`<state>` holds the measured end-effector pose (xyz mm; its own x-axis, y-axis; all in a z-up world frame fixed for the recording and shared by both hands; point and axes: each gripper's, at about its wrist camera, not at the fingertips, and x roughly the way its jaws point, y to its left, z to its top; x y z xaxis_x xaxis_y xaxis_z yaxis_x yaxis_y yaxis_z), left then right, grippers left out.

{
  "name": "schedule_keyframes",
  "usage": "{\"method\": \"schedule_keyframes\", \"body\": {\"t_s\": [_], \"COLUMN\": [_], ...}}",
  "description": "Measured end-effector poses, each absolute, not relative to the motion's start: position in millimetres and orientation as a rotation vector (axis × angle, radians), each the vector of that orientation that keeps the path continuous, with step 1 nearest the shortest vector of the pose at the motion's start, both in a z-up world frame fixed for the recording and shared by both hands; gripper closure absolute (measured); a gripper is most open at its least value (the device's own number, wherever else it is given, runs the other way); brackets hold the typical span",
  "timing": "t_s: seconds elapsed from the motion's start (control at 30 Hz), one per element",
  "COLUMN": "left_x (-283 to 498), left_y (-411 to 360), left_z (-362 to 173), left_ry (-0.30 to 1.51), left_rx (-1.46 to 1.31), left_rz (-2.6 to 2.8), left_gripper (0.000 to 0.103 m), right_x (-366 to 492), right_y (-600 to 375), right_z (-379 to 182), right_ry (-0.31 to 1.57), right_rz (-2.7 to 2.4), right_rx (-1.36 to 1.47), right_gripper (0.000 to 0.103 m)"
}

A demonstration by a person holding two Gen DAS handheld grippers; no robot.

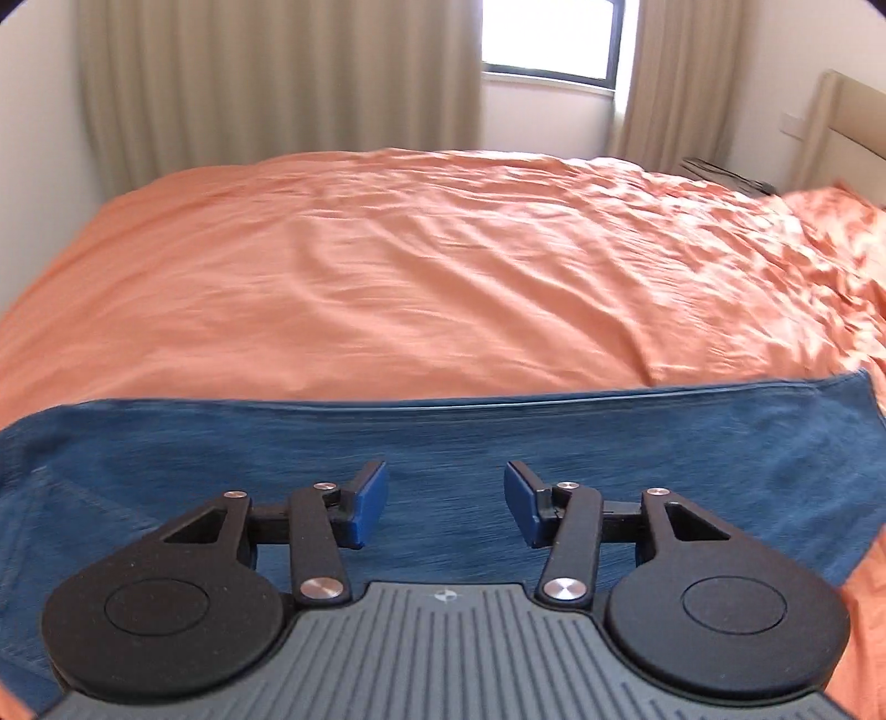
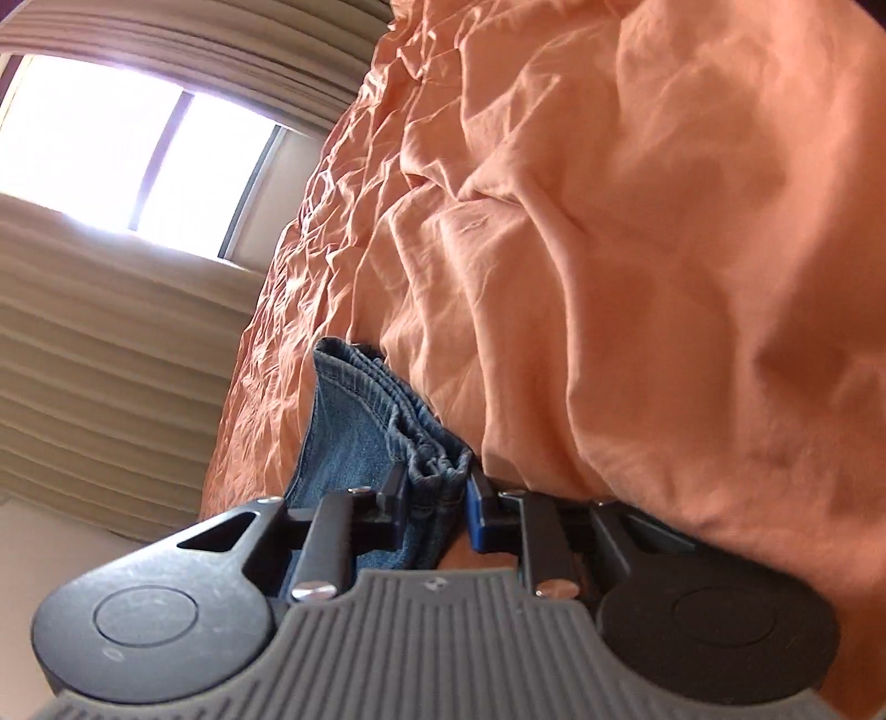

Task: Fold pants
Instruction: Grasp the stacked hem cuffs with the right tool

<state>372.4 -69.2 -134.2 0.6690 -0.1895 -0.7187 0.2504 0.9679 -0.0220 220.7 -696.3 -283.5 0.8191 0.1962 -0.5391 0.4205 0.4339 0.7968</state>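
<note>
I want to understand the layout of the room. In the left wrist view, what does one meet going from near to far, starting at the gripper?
left gripper, open over the cloth → blue jeans lying flat → orange bedsheet → beige curtains and the window.

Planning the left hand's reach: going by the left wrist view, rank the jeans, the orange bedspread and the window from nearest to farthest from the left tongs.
1. Jeans, directly beneath the left tongs.
2. Orange bedspread, stretching ahead beyond them.
3. Window, on the far wall, upper right.
</note>
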Motion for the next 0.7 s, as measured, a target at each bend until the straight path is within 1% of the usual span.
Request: {"method": "schedule_keyframes", "body": {"t_s": [0.03,0.1,0.27,0.33,0.4,0.47,0.6,0.7], "left_x": [375.9,383.5,406.1,415.4,427.0,437.6,457.4,460.1], "left_y": [-82.7,-115.3,-182.3,-205.4,-227.4,-239.5,-258.2,-267.1], "left_z": [-137.5,-145.9,-168.8,-181.0,-193.9,-203.2,-218.5,-223.2], "left_ry": [0.804,0.813,0.841,0.852,0.865,0.88,0.922,0.911], "left_rx": [0.093,0.114,0.147,0.196,0.241,0.253,0.287,0.313], "left_rz": [-0.277,-0.351,-0.514,-0.55,-0.569,-0.574,-0.538,-0.521], "left_gripper": [0.054,0.06,0.066,0.076,0.078,0.078,0.087,0.088], "right_x": [220.7,221.7,225.1,225.7,225.0,225.1,220.8,227.5], "right_y": [-695.3,-692.0,-696.1,-697.0,-697.3,-696.9,-695.6,-693.6], "right_z": [-277.3,-267.1,-265.8,-266.9,-266.6,-266.1,-261.1,-257.0], "right_ry": [0.618,0.603,0.64,0.649,0.656,0.661,0.672,0.677], "right_rz": [-0.143,-0.133,-0.133,-0.128,-0.123,-0.119,-0.117,-0.123], "right_rx": [1.098,1.033,0.986,0.984,0.969,0.96,0.932,0.912], "right_gripper": [0.091,0.093,0.093,0.093,0.093,0.093,0.093,0.093]}}
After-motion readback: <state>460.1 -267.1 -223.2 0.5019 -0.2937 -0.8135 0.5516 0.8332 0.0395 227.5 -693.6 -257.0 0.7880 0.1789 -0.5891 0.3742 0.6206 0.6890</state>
